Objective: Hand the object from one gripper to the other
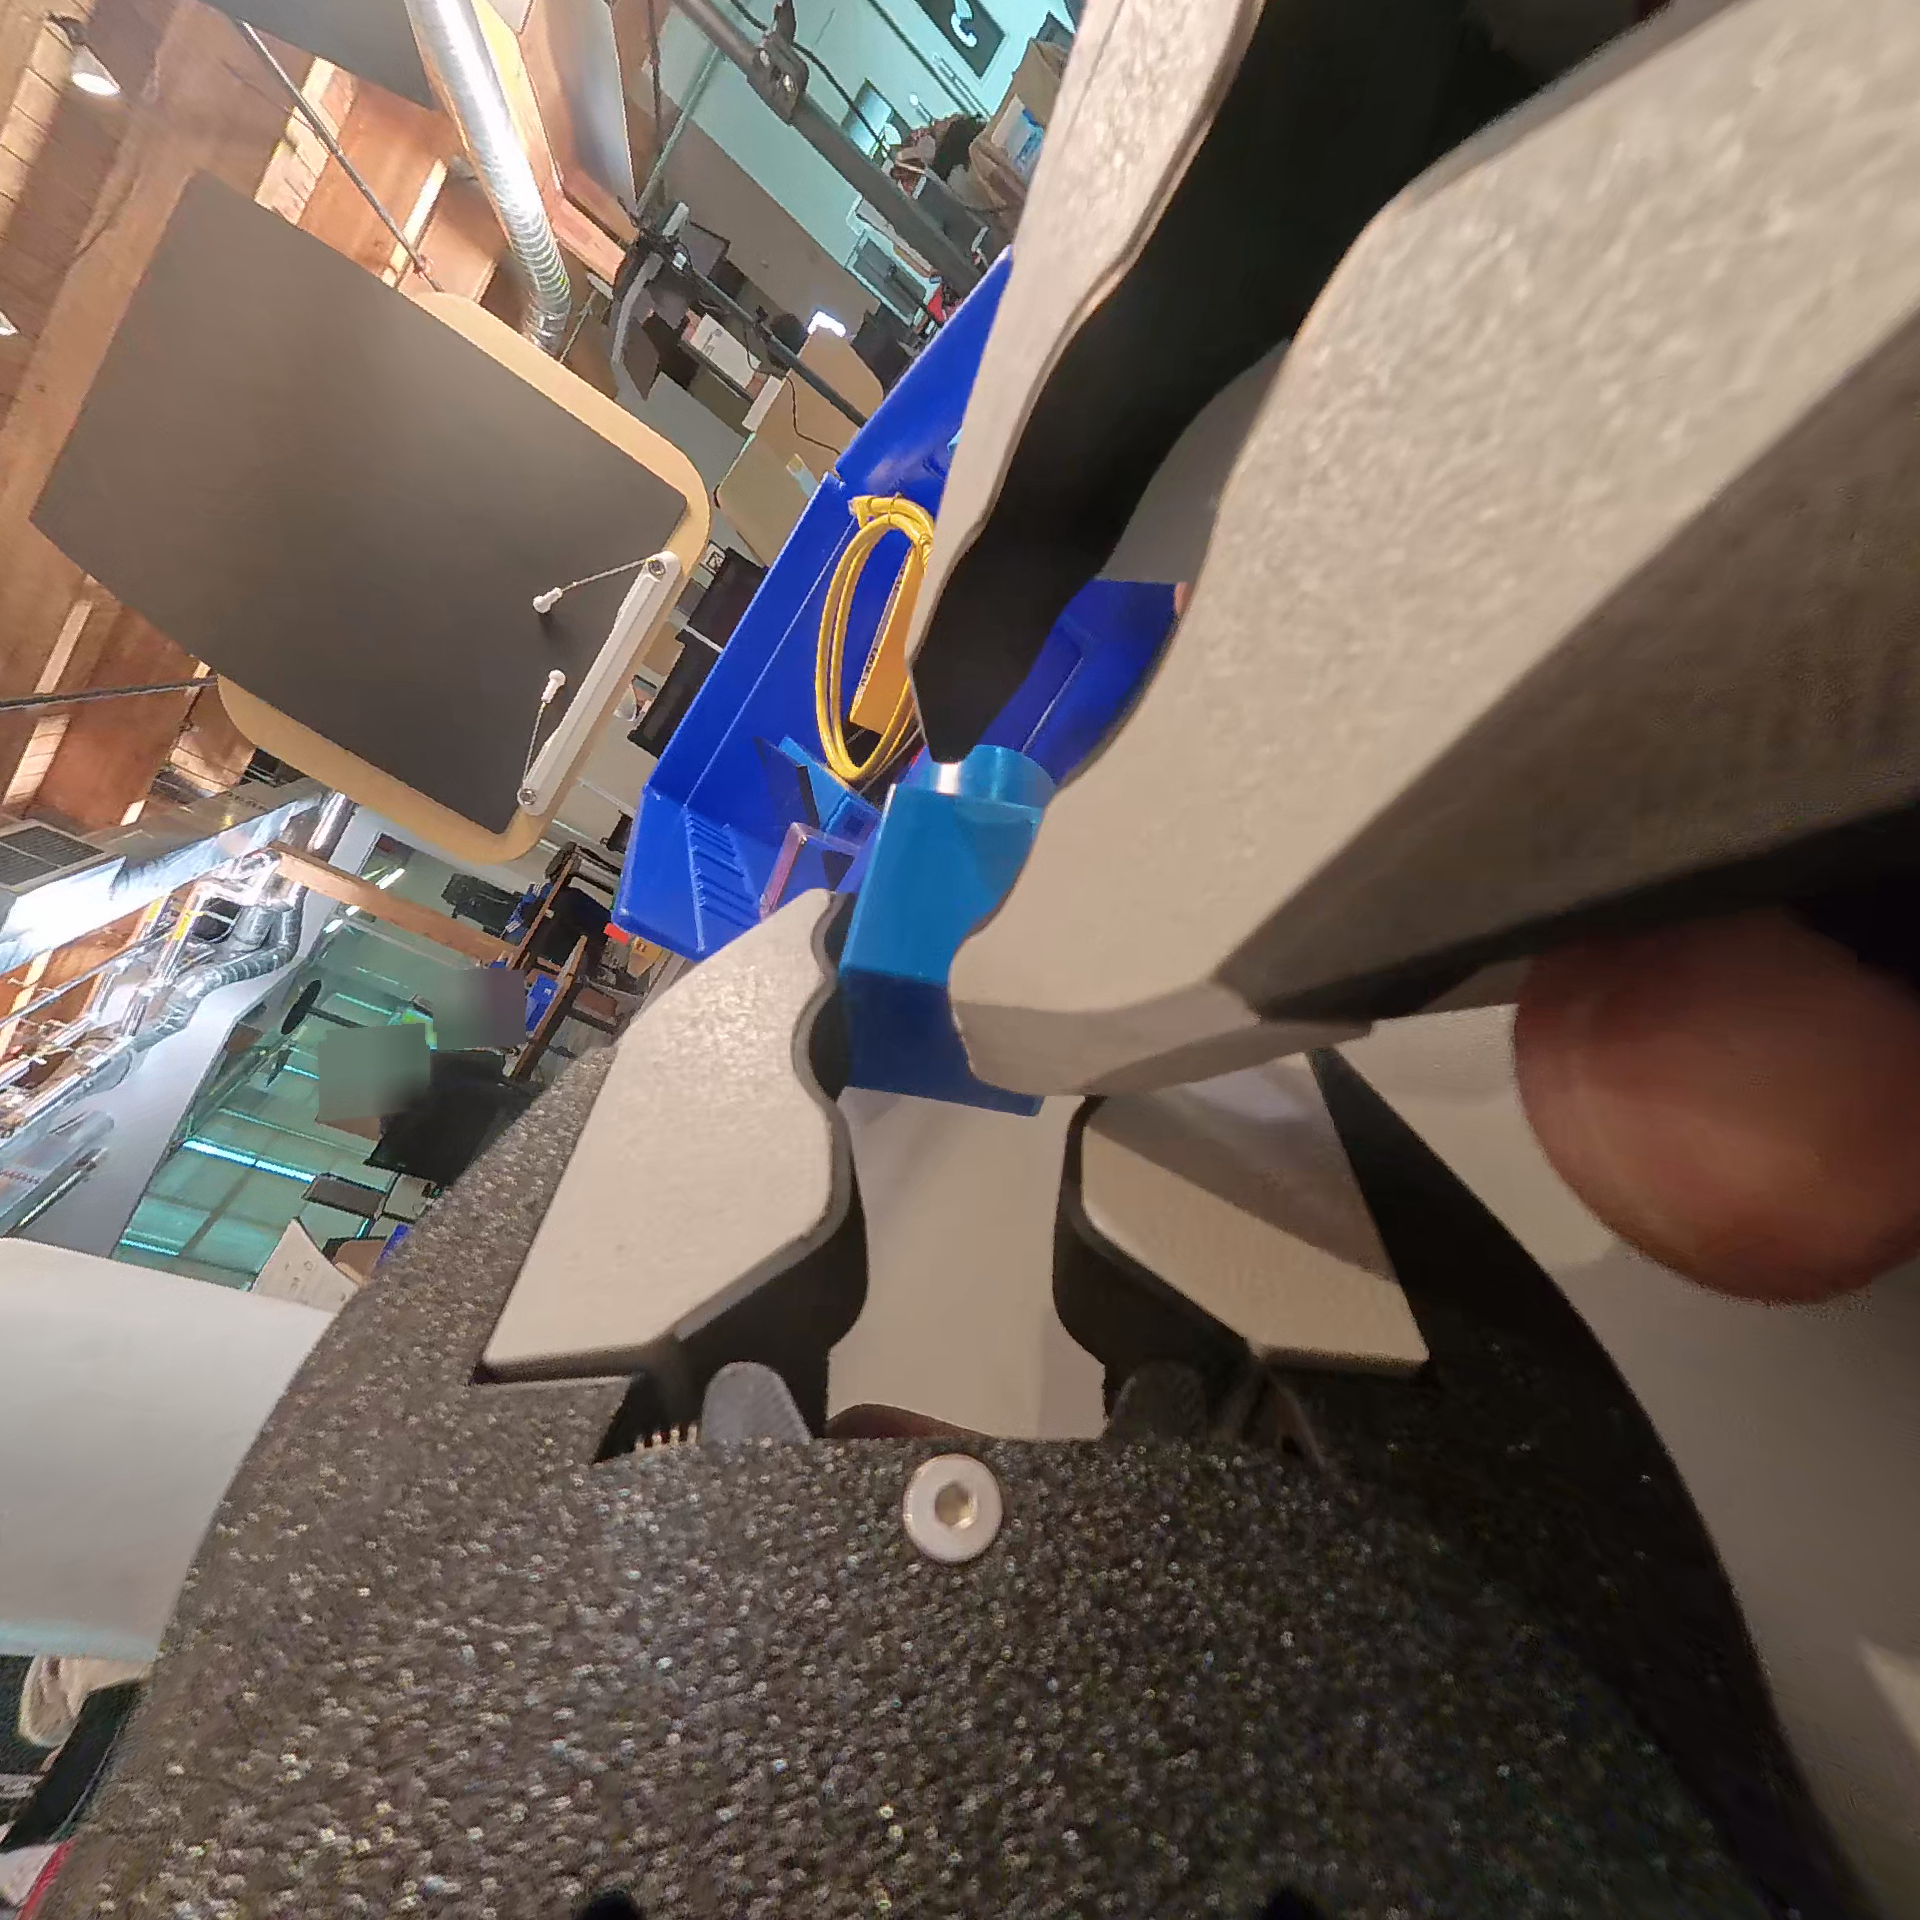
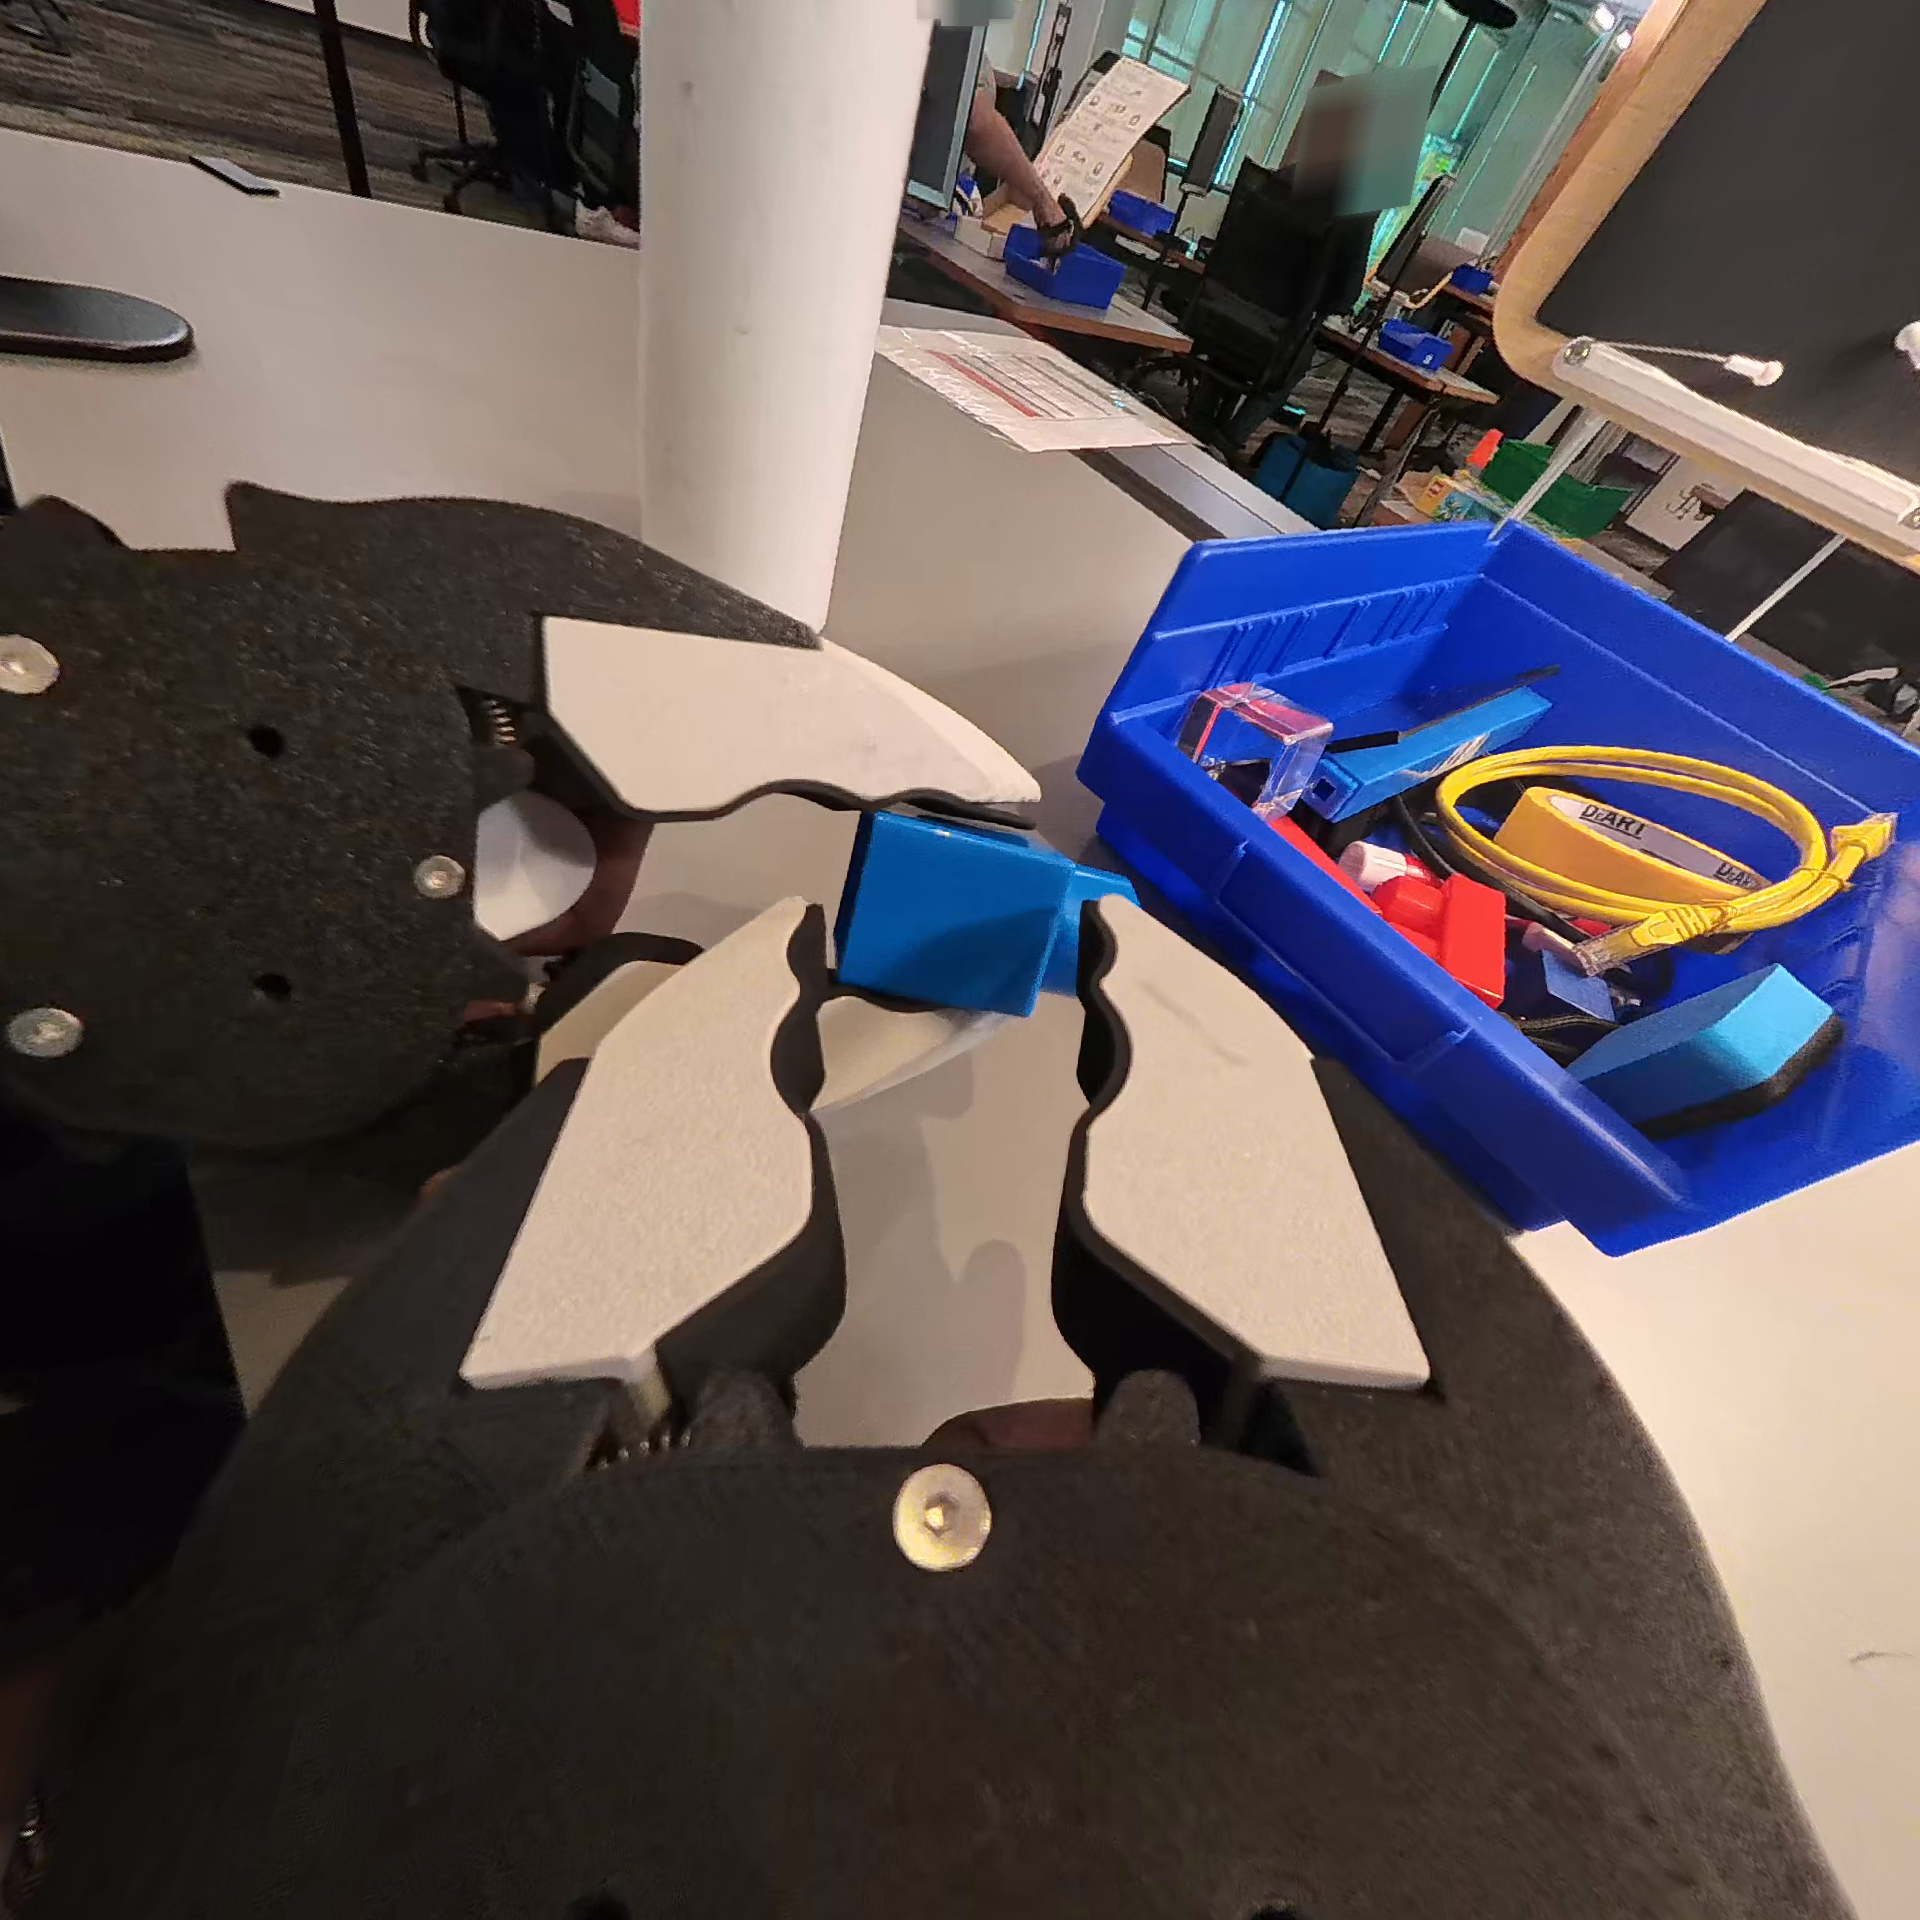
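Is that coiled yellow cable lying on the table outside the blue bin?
No. The yellow cable lies inside the blue bin.

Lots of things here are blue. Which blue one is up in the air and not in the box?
The blue block, pinched between both tools, the left tool and the right tool. The blue sponge and the other blue pieces lie inside the blue bin.

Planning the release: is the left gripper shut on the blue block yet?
Shut. In the right wrist view, the left gripper has one finger pressed on top of the blue block and the other underneath it.
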`<state>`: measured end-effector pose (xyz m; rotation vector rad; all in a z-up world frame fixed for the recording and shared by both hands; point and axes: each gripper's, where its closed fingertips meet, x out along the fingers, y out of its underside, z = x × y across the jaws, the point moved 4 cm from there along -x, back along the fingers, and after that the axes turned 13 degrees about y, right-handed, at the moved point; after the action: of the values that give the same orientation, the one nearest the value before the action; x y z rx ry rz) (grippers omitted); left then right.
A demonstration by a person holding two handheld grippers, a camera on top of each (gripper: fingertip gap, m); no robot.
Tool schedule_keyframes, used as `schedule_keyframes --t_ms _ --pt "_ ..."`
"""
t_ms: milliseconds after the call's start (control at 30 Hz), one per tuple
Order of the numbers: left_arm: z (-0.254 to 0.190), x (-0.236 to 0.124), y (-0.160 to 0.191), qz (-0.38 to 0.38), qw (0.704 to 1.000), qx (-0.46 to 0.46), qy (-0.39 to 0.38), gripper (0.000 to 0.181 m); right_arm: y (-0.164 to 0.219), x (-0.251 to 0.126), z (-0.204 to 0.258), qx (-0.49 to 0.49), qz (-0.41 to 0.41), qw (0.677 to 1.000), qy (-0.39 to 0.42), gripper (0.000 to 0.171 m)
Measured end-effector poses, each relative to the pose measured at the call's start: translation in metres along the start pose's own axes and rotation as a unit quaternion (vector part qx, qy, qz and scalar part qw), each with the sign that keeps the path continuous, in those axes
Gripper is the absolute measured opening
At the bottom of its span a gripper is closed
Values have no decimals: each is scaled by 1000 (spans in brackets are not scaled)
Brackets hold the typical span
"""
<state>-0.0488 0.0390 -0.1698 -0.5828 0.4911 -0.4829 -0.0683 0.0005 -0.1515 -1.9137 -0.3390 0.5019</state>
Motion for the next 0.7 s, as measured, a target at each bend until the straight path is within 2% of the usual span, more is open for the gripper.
schedule_keyframes --t_ms 367,500,567,700 --pt "1 1 2 9 1000 -1 -6 40 -1 -1 1 6 -5 1000 -13 49" --pt "-8 -2 -10 -23 999 40 5 38 2 3 -2 4 11 1000 7 48" --pt "-10 -2 -11 -16 998 63 -6 40 2 3 -2 0 14 1000 12 45" --pt "-10 -2 -11 -23 999 45 10 40 3 4 -2 3 18 1000 9 44"
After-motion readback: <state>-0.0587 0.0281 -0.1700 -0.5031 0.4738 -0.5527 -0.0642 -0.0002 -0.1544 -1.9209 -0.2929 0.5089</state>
